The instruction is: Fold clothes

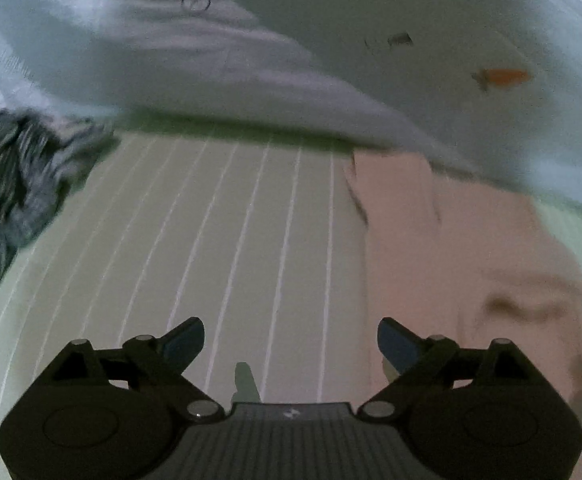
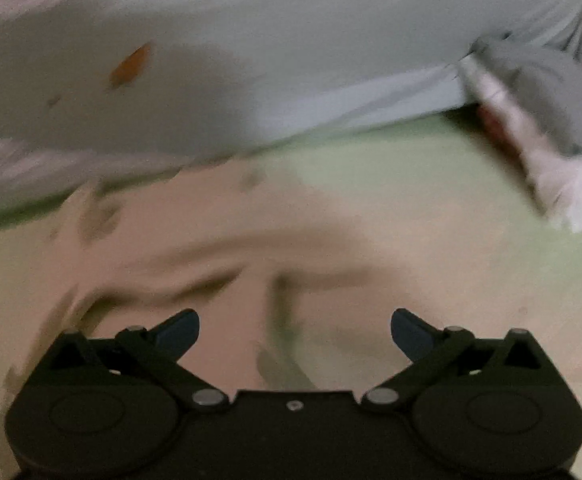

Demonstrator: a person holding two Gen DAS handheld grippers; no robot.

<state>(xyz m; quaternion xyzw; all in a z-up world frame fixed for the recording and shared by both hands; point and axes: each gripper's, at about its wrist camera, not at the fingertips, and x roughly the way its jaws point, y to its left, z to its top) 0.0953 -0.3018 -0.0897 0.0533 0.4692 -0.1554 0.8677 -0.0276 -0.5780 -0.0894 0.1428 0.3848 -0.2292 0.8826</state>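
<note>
Each claw, left (image 1: 291, 342) and right (image 2: 295, 334), gaped wide and empty above the pink garment (image 2: 331, 240) lying just below the pale grey cloth (image 2: 291, 60), so a hasty pinch risked snagging only one layer.

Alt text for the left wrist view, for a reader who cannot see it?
The open left gripper hangs empty over a green striped sheet. A pink garment lies to its right, a pale grey garment beyond, and dark striped cloth at left.

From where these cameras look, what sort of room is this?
Probably a bedroom: the surface looks like a bed with a pale green striped sheet, and clothes lie loose on it, a pink garment, a light grey one and a dark striped one.
</note>
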